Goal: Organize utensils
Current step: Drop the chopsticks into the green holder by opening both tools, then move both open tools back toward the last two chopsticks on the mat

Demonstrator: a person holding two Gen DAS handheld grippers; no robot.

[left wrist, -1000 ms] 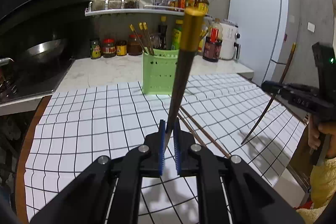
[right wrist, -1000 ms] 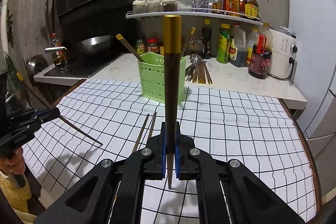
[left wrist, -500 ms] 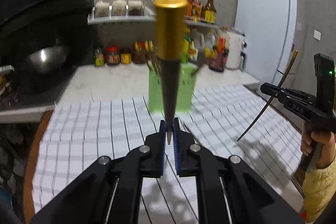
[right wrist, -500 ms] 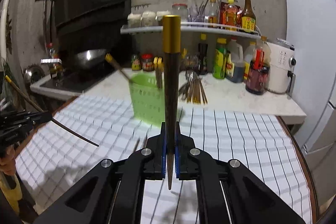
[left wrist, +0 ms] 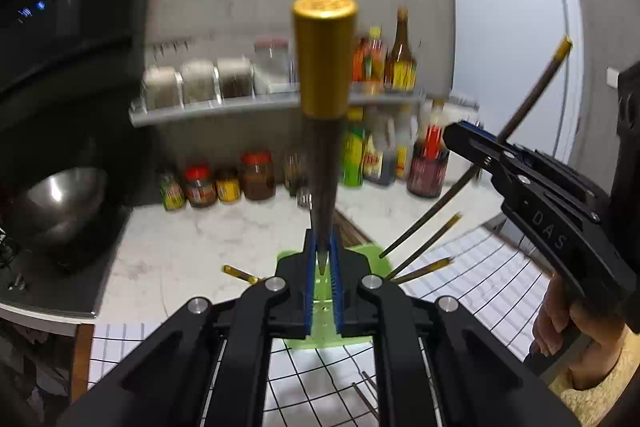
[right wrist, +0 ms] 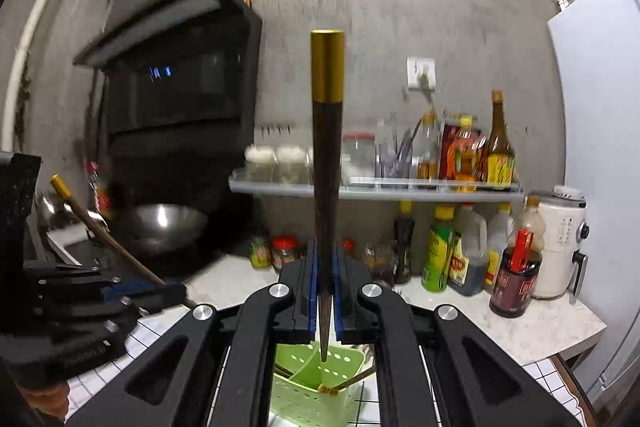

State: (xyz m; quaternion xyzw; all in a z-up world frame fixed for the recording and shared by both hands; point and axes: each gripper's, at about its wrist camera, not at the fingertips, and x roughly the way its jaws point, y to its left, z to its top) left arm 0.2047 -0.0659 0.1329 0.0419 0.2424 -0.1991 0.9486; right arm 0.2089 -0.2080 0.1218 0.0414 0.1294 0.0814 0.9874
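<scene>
Two chopsticks are in our hands, one per tool, both carried above the green holder (right wrist: 316,377) that stands on the checked cloth near the far edge of the desk (left wrist: 172,251)

- Left tongs (left wrist: 322,269): pressed together on the thin end of the left chopstick (left wrist: 323,147), gold cap up and toward the lens. We judge the tip-end hold is chosen so the point can go down into the holder first
- Right tongs (right wrist: 324,291): likewise clamped on the right chopstick (right wrist: 326,187); its point shows below the blue pads, right above the divided inside of the holder. No gap to speak of on either tool beyond the stick itself
- Holder: already has several gold-capped chopsticks leaning out of it, seen at right of the left view; its sections suggest sorting by kind
- From the left view the right tool comes in at the right edge, a hand (left wrist: 568,323) in a yellow sleeve on its grip
- More loose sticks lie on the cloth at the near side, so the job looks partly done
- Bottles, jars and a wok sit behind, untouched
</scene>
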